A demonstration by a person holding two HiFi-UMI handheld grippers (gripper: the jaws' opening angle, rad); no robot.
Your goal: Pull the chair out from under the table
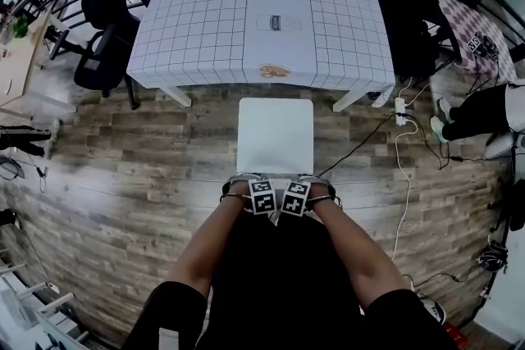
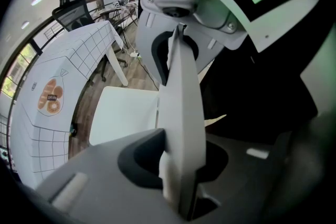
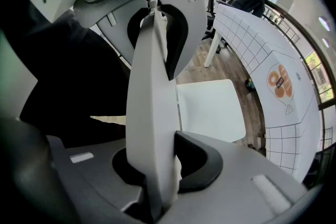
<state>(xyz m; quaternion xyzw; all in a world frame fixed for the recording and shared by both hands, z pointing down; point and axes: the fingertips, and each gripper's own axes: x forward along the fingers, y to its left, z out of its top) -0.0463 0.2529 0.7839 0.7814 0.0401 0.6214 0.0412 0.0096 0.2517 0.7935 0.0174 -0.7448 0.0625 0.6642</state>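
Evidently pull nearly done: we see chair (image 1: 275, 135) seat clear of table (image 1: 205, 20) edge, narrow strip of wood floor (image 1: 148, 168) between them. Left gripper (image 2: 178, 162) and right gripper (image 3: 155, 165) sit side by side on top of backrest (image 2: 181, 86), each clamped on its thin white edge (pads pressed on both faces). Remaining, we judge: release, perhaps slight further draw. Writing: pastry print (image 2: 51, 98) on tablecloth (image 1: 344, 29) carries small label, unreadable; no brand legible
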